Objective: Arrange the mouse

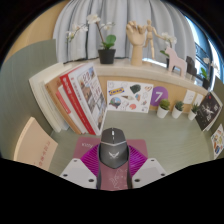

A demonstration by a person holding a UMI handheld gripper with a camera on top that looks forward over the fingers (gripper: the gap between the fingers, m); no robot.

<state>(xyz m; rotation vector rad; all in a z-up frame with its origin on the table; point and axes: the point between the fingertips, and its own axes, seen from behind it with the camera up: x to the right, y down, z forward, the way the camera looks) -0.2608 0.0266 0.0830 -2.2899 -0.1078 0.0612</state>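
The gripper (113,172) holds a dark grey computer mouse (113,150) between its two fingers, the pink pads (90,157) pressing in on its flanks from either side, so the grasp looks closed on the mouse. The mouse points forward along the fingers, its scroll wheel showing as a pale line down the middle of its top, and it sits over the pale green desk (180,150), though whether it rests on the surface or is lifted clear of it cannot be told. Beyond the mouse, at the back of the desk, a row of books and magazines (80,97) leans with red spines and printed covers facing out. To the right of them stand illustrated cards (130,96), then a purple card with a white 7 (159,96), then two small potted plants (165,108) in white pots. On the light wooden shelf (150,68) above are a white orchid in a pot (106,42), a wooden hand model (137,42) and a small framed picture (177,64). A grey curtain (120,20) hangs behind.
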